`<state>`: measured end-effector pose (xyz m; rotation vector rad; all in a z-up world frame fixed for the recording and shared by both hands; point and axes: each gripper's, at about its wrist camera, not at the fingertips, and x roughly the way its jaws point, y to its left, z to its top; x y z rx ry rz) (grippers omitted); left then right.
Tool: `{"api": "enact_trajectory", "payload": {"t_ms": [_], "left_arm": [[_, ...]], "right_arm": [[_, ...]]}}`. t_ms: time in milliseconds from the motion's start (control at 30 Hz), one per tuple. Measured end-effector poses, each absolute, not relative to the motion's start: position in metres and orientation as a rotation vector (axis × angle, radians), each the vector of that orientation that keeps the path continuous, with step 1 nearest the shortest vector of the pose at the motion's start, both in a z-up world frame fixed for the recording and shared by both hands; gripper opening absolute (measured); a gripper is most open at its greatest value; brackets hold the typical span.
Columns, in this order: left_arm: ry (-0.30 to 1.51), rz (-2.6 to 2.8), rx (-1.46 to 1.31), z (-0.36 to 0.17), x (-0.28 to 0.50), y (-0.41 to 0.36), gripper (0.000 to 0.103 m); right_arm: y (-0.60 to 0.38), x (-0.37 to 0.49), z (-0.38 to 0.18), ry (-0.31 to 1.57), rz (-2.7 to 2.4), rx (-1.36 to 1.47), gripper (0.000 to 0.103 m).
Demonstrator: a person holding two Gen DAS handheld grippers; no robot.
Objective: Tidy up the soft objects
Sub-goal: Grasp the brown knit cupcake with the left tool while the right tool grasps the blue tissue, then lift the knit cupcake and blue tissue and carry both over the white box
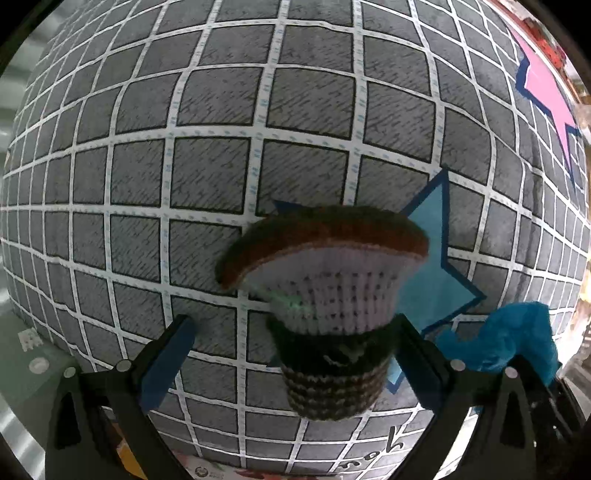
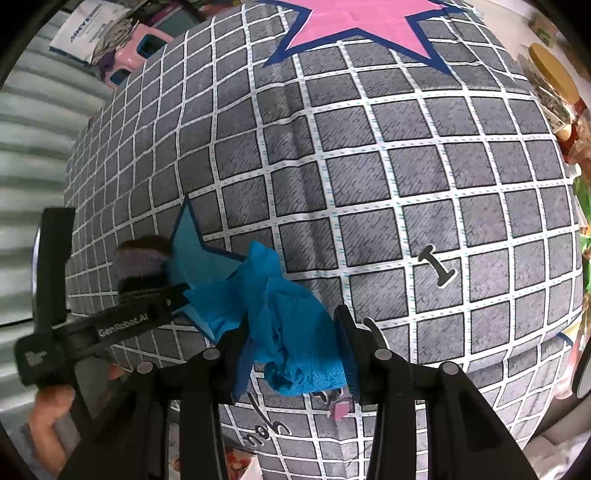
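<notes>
The right gripper (image 2: 291,354) was clamped on a crumpled bright-blue tissue-like cloth (image 2: 280,314), which bunched between its two black fingers (image 2: 345,332) and spilled forward and to the left beyond the tips, its long axis running roughly along the fingers. Just left of that bundle, the left gripper (image 1: 295,354) held a crocheted mushroom-shaped soft toy (image 1: 325,295), the right-hand finger pressed against its dark striped stem; the left-hand finger (image 1: 166,362) stood apart from the stem, so whether the toy was truly pinched could not be told. The toy's axis ran away from the gripper, with the brown cap at the far end and the pale ribbed underside facing the camera. Under both lay a grey cloth with a white grid (image 1: 207,155), bearing a light-blue star (image 1: 436,266) just beyond the toy. Farther off was a pink star with a navy border (image 2: 362,18). Clutter lined the far right edge.
</notes>
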<state>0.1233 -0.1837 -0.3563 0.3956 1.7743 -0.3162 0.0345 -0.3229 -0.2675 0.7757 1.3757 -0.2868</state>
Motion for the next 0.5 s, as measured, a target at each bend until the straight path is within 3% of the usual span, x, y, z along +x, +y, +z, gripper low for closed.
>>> {"api": "enact_trajectory", "payload": {"t_ms": [67, 100, 200, 300, 367, 400, 433, 500], "left_arm": [[1.749, -0.332, 0.4, -0.356, 0.136, -0.195, 0.099], [1.742, -0.335, 0.4, -0.352, 0.158, -0.205, 0.096], [1.711, -0.352, 0.407, -0.348, 0.163, -0.212, 0.092], [1.68, -0.37, 0.412, -0.339, 0.167, -0.215, 0.078], [1.657, -0.394, 0.421, -0.33, 0.172, -0.225, 0.06], [1.646, -0.41, 0.43, -0.323, 0.171, -0.236, 0.042], [1.64, -0.425, 0.439, -0.32, 0.174, -0.238, 0.04], [1.632, -0.437, 0.442, -0.313, 0.179, -0.246, 0.038]], "right_arm": [[-0.319, 0.046, -0.273, 1.384, -0.273, 0.759, 0.066], [-0.315, 0.051, -0.275, 1.389, -0.27, 0.735, 0.082], [-0.295, 0.069, -0.278, 1.405, -0.258, 0.622, 0.085], [-0.276, 0.08, -0.284, 1.428, -0.232, 0.535, 0.085], [-0.261, 0.086, -0.287, 1.435, -0.227, 0.488, 0.076], [-0.256, 0.086, -0.287, 1.439, -0.23, 0.462, 0.055], [-0.253, 0.088, -0.288, 1.448, -0.234, 0.44, 0.041], [-0.25, 0.089, -0.288, 1.446, -0.234, 0.457, 0.036]]}}
